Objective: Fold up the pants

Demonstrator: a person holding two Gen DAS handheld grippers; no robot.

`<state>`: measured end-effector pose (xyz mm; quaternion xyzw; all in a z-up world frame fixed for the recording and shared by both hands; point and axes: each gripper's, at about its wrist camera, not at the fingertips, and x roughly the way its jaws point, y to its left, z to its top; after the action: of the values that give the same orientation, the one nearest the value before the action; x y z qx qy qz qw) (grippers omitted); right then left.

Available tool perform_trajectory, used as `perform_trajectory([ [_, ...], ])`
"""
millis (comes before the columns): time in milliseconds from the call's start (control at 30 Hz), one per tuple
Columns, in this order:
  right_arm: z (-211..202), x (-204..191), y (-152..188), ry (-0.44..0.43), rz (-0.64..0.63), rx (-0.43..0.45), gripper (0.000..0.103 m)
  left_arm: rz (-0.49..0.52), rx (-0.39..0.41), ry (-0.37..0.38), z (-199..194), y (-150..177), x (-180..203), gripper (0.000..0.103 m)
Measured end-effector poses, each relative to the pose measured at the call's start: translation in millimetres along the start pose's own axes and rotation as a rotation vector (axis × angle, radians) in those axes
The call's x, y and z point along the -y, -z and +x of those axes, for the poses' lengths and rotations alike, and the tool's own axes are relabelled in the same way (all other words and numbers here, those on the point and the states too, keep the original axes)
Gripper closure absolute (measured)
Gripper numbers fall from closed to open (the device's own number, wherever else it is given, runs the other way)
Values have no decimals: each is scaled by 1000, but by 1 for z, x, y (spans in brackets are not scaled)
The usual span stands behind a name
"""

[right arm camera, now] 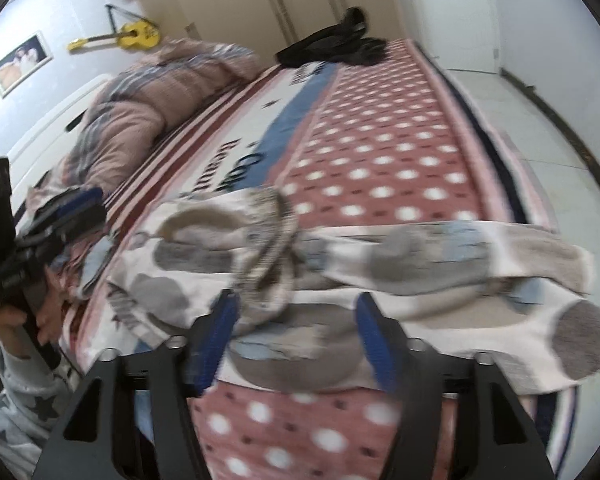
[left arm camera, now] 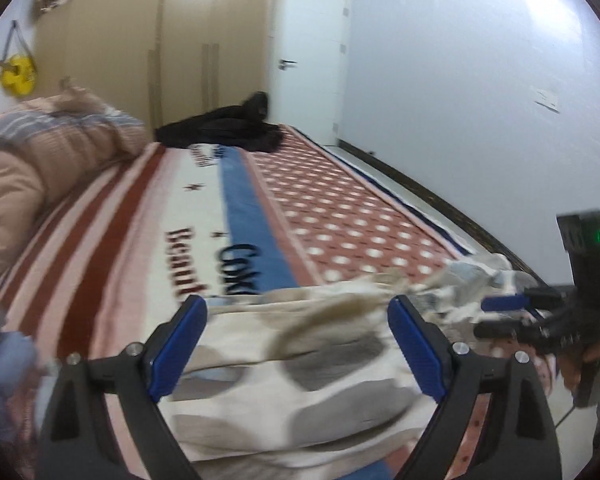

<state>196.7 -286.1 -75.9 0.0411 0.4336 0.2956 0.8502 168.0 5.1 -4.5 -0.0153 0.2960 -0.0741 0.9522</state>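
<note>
Spotted pants lie crumpled on the patterned bed, both tools spread wide.

The cream pants point(right arm camera: 340, 264) with grey and blue blotches sit on the bed cover's point(right arm camera: 380, 152) near end, waistband bunched toward its lettered stripe. The left tool point(left arm camera: 296, 322) and right tool point(right arm camera: 296, 320) hang over the fabric, blue pads apart, gripping nothing. A dark garment point(left arm camera: 228, 128) lies at the bed's far end.

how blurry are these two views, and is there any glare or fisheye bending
Left wrist view: motion blur smears the cream pants with grey and blue spots and the bedspread lettering; the open left gripper stays sharper; soft glare on the pale wall. Right wrist view: the pants and the open right gripper are both smeared; the polka-dot bedspread edge curves strongly, with dark corners in both views.
</note>
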Motion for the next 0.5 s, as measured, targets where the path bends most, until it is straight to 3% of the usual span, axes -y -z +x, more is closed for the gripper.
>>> perform_trajectory([
  [100,22,-13,-2,-45,0,-21,26,-44,3,-28,-4,6,-27,13],
  [333,76,-6,2,-50,140,-85,27,-120,-30,-48,5,22,-55,13],
  [367,77,-6,3,-50,140,-85,36,-127,-34,-48,6,24,-57,13],
  [400,77,-7,3,-44,128,-77,60,-130,-35,-49,6,25,-57,13],
  [433,76,-9,3,-38,116,-77,75,-131,-37,-51,8,25,-56,13],
  [467,74,-10,3,-33,104,-76,85,-131,-39,-49,8,26,-56,13],
  [500,70,-11,2,-37,87,-66,87,-130,-40,-48,8,26,-55,13],
])
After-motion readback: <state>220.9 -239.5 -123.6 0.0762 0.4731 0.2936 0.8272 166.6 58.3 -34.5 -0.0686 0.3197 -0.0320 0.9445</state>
